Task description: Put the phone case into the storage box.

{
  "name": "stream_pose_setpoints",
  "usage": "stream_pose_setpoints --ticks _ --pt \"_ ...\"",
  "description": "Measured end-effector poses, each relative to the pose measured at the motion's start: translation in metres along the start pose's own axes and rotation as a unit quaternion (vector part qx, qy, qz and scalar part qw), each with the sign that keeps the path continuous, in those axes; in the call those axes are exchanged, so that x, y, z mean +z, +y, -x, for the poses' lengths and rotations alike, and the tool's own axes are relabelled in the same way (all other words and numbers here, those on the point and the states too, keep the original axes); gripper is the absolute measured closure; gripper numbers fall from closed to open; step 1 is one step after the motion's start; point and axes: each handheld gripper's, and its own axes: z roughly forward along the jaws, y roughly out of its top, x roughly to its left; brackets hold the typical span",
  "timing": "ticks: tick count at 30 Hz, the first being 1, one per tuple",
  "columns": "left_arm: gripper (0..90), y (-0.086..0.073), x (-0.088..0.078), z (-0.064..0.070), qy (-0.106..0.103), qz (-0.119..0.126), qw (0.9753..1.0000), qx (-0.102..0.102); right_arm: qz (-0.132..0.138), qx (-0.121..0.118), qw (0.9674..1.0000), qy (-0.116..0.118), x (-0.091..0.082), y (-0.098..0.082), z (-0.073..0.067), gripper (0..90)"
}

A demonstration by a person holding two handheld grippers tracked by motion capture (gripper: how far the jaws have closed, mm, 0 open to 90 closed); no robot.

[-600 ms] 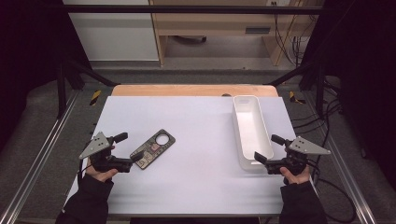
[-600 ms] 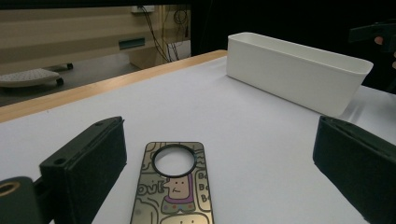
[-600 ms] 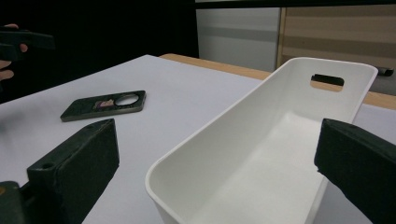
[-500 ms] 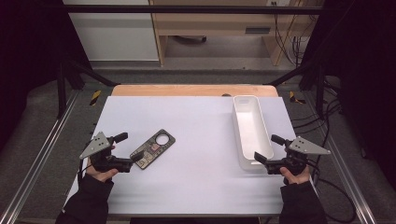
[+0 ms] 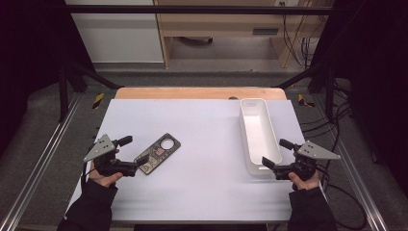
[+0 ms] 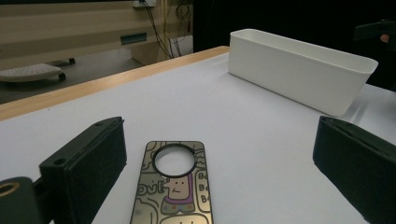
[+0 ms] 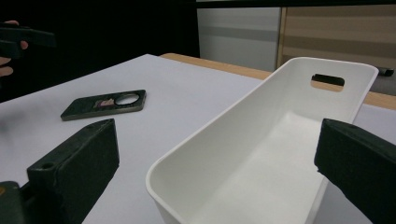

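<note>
White and matte, the table [image 5: 202,192] lies under both your hands. Your left gripper [image 5: 135,155] has its black jaws spread wide, the flat rectangular phone case [image 5: 158,153] lying between them on the table, cartoon-printed with a round ring. Your right gripper [image 5: 278,154] is spread just as wide around the near end of the long white plastic bin [image 5: 260,139], smooth-walled, with a slot handle.

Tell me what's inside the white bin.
Nothing: the bin shows a bare white floor and a handle slot in its far wall. The corner under its near rim is hidden.
</note>
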Motion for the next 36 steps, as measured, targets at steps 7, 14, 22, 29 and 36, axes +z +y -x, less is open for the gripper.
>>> stream_pose_setpoints --ticks 7,14,22,29,36 --pt "2.2 0.006 0.004 0.002 0.006 -0.013 0.9999 0.003 -0.001 -0.001 1.0 0.001 0.0 0.0 0.0 0.4" --pt "2.2 0.009 0.013 0.005 0.008 -0.039 0.9991 0.012 -0.002 -0.002 1.0 0.0 0.0 0.0 0.0 0.4" --pt "2.2 0.016 0.025 0.007 0.012 -0.066 0.9975 0.021 -0.002 -0.002 1.0 -0.001 0.0 0.0 0.0 0.4" --pt "2.2 0.016 0.034 0.003 0.011 -0.09 0.9957 0.019 -0.002 -0.002 1.0 -0.001 0.0 0.0 0.0 0.4" --pt "2.3 0.017 0.045 -0.002 0.013 -0.115 0.9931 0.017 -0.002 -0.003 1.0 -0.001 0.0 0.0 0.0 0.4"
